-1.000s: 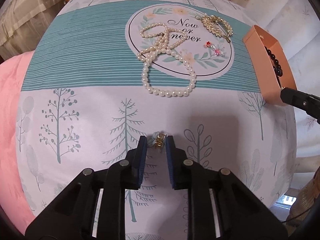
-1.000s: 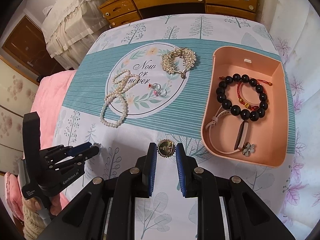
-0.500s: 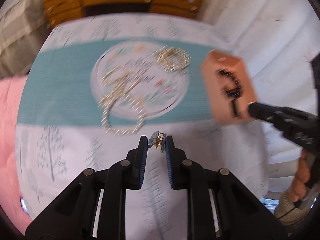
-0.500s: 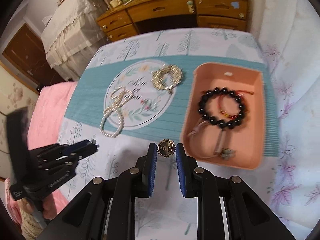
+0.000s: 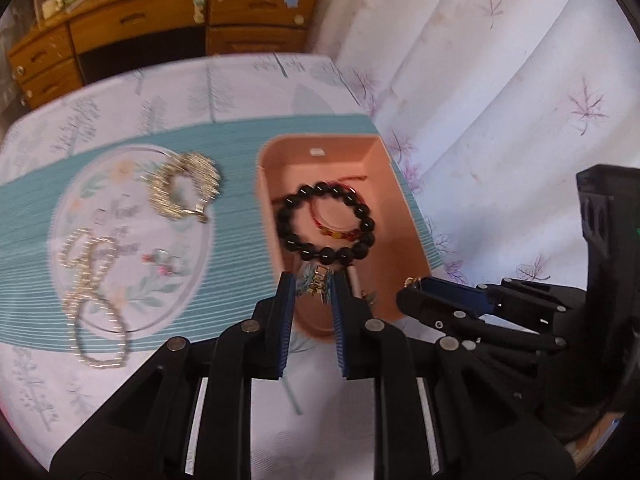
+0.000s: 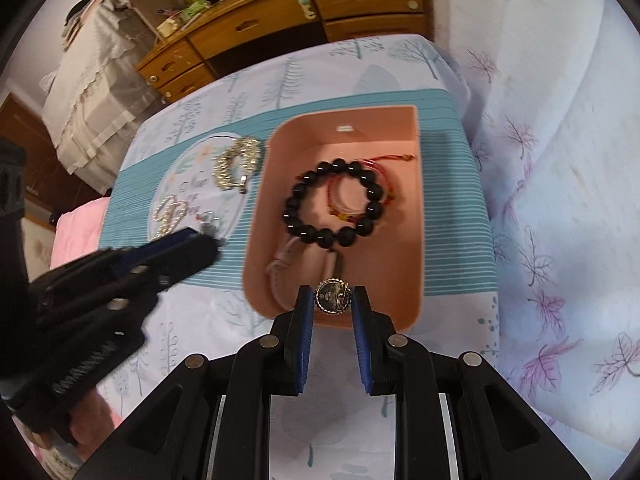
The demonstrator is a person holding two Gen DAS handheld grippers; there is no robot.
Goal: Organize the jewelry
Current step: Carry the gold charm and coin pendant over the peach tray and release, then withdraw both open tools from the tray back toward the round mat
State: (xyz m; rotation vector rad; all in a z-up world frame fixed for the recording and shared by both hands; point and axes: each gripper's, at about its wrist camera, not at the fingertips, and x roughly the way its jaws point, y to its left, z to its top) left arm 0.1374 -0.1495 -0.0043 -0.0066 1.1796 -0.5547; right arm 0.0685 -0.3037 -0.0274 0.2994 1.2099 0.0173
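Observation:
My left gripper (image 5: 313,286) is shut on a small gold and teal earring (image 5: 316,283), held above the near end of the pink tray (image 5: 408,216). My right gripper (image 6: 333,299) is shut on a round gold brooch (image 6: 333,298), held over the near rim of the same tray (image 6: 419,216). In the tray lie a black bead bracelet (image 6: 334,204), a red cord bracelet (image 6: 352,196) and a pale strap bracelet (image 6: 280,268). On the cloth left of the tray lie a gold bracelet (image 5: 182,192), a pearl necklace (image 5: 90,292) and small rings (image 5: 160,260).
The table carries a teal and white tree-print cloth (image 5: 120,144). A wooden dresser (image 5: 160,28) stands behind it and a white curtain (image 5: 500,100) hangs to the right. The right gripper's body (image 5: 500,312) is close beside my left one, near the tray's front corner.
Both grippers moved right and forward with their pieces, from over the bare cloth to over the near end of the pink tray. The jaws stayed shut.

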